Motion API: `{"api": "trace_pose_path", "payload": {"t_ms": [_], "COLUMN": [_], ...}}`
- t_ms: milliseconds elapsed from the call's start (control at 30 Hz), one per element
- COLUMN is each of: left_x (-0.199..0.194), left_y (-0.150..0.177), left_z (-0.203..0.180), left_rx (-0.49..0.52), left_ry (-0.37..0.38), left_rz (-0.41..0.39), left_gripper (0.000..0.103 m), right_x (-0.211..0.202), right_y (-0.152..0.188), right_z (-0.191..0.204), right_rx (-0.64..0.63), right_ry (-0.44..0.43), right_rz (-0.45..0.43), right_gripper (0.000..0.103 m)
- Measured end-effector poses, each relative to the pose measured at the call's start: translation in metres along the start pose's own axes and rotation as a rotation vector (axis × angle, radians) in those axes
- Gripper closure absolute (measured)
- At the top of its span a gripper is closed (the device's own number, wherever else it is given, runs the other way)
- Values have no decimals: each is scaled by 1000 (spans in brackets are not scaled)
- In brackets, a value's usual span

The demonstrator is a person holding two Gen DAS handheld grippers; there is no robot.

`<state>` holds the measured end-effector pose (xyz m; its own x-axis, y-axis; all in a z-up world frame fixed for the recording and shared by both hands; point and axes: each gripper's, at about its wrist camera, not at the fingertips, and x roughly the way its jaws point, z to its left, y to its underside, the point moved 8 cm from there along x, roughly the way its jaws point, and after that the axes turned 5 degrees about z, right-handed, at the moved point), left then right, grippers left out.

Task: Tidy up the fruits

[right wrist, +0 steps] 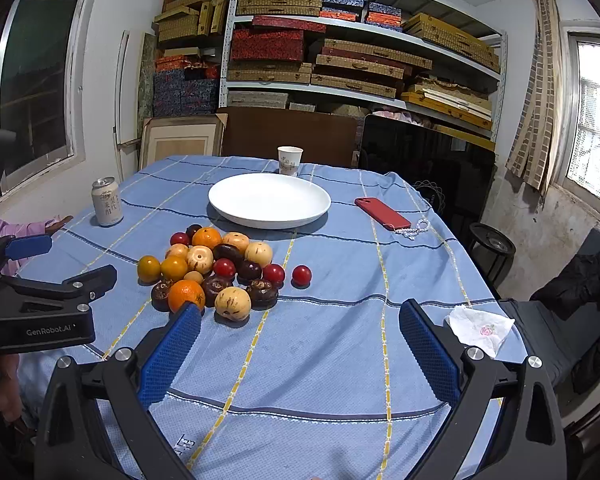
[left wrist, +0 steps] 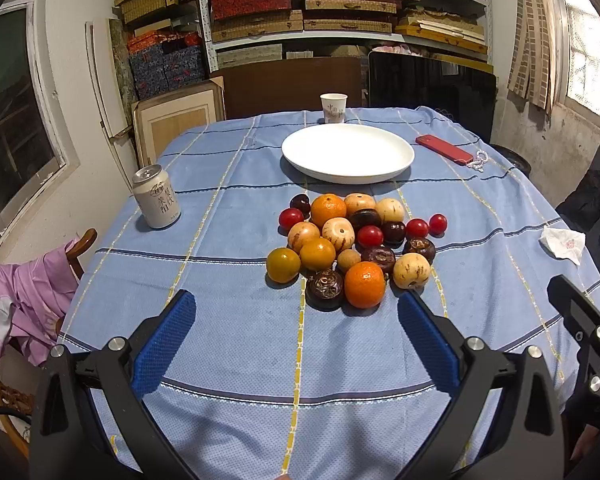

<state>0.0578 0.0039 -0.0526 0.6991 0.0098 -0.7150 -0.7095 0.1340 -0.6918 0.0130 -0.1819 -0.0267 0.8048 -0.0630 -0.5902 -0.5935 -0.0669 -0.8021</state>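
A pile of fruits lies on the blue tablecloth: oranges, cherry tomatoes, pale round fruits and dark brown ones; it also shows in the right wrist view. An empty white plate sits just behind the pile. My left gripper is open and empty, hovering just in front of the pile. My right gripper is open and empty, to the right of the pile, its left fingertip close to the nearest orange. One cherry tomato lies apart on the right.
A drink can stands at the left. A paper cup stands behind the plate. A red phone with a bead string lies right of the plate. A crumpled tissue lies at the right edge. Shelves stand behind.
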Motion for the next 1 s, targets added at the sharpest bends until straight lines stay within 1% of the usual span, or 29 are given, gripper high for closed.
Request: {"api": "trace_pose_path", "payload": {"t_ms": [133, 333, 400, 500, 667, 733, 867, 933, 967, 1000], "left_x": [6, 26, 37, 58, 95, 108, 136, 146, 153, 158], "left_y": [1, 3, 3, 4, -2, -6, -14, -16, -16, -15], "left_z": [1, 6, 8, 11, 29, 39, 50, 49, 48, 46], "left_rx": [-2, -7, 2, 22, 7, 1, -11, -5, -1, 1], "left_ry": [-4, -17, -18, 0, -10, -36, -49, -49, -55, -41], "left_rz": [10, 40, 53, 84, 126, 134, 168, 179, 188, 199], "left_gripper": [4, 4, 4, 4, 4, 4, 4, 7, 11, 16], "right_x": [6, 20, 27, 38, 59, 66, 79, 83, 85, 87], "right_y": [4, 7, 8, 10, 13, 12, 12, 14, 14, 14], "right_z": [1, -1, -2, -6, -11, -13, -17, -18, -19, -18], "right_rx": [1, 5, 10, 20, 41, 46, 60, 63, 63, 63], "right_ry": [-4, -10, -12, -14, -22, -23, -26, -27, -28, -27], "right_rz": [9, 36, 51, 72, 108, 115, 130, 139, 143, 146], "right_gripper": [3, 3, 3, 3, 3, 3, 3, 3, 3, 3]}}
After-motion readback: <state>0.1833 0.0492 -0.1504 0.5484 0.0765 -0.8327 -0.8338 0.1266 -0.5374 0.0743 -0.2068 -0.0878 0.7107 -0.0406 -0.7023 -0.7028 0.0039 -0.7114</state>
